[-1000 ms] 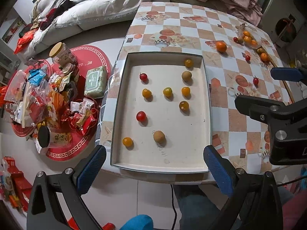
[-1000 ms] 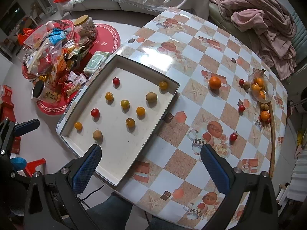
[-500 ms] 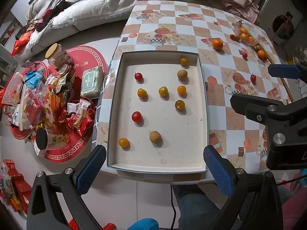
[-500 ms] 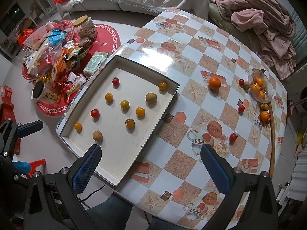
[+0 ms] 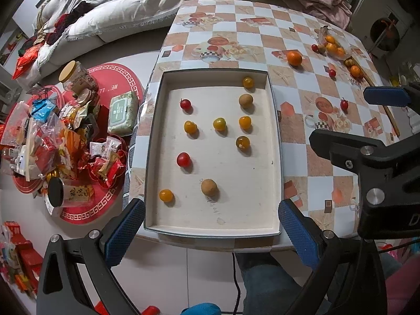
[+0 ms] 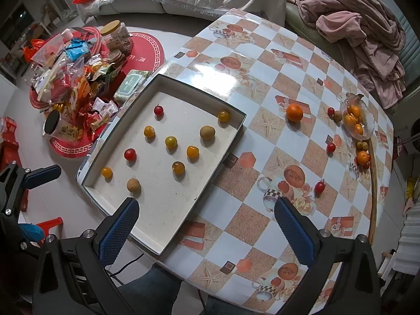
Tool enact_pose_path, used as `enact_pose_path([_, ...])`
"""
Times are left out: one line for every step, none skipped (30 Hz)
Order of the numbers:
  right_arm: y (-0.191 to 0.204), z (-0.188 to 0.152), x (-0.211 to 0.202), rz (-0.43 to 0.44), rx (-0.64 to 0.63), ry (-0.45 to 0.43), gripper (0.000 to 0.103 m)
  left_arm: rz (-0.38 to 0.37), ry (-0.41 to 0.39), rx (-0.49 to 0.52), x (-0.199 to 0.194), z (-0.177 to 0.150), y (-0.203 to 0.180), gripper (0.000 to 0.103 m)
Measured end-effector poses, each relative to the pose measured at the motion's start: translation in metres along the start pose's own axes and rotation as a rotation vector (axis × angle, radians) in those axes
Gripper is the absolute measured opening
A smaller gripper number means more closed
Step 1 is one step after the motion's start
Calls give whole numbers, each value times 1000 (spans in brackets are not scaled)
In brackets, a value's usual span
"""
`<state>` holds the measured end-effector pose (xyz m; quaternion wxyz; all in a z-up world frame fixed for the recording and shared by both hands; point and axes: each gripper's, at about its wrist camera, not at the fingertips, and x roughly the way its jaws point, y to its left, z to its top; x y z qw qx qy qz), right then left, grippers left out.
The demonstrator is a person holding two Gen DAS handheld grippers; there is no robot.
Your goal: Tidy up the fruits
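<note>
A shallow white tray lies on the checkered table and holds several small yellow, red and brown fruits, among them a brown one near the front. An orange and red fruits lie loose on the table to the right. My left gripper is open and empty, above the tray's near edge. My right gripper is open and empty, above the table's front edge right of the tray.
A clear bowl of oranges stands at the table's far right edge. Snack packets and jars cover red mats on the floor to the left. A sofa with pink clothes stands behind the table.
Both grippers have stayed open. The left view has shifted slightly, the tray sitting a little more to the left and lower; the right view barely moved.
</note>
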<state>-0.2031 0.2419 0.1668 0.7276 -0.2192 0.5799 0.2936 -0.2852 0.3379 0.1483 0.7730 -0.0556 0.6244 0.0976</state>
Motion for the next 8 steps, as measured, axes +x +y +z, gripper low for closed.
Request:
enact_pose_path([0, 0, 0, 0, 0, 1, 103, 0, 0, -2, 0, 0, 0, 102])
enact_pose_path([0, 0, 0, 0, 0, 1, 103, -2, 0, -5, 0, 0, 0, 102])
enact_pose_path([0, 0, 0, 0, 1, 1, 103, -4, -2, -5, 0, 0, 0, 102])
enact_pose_path([0, 0, 0, 0, 1, 1, 103, -5, -6, -7, 0, -2, 1, 102])
enact_pose_path([1, 0, 0, 0, 1, 1, 103, -7, -10, -9, 0, -2, 1, 102])
enact_pose_path([1, 0, 0, 1, 1, 1, 103, -10, -14, -12, -1, -3, 1, 102])
enact_pose_path([0, 0, 0, 1, 2, 1, 103, -13, -15, -13, -1, -3, 1, 102])
enact_pose_path([0, 0, 0, 1, 3, 2, 103, -14, -16, -14, -1, -4, 1, 102])
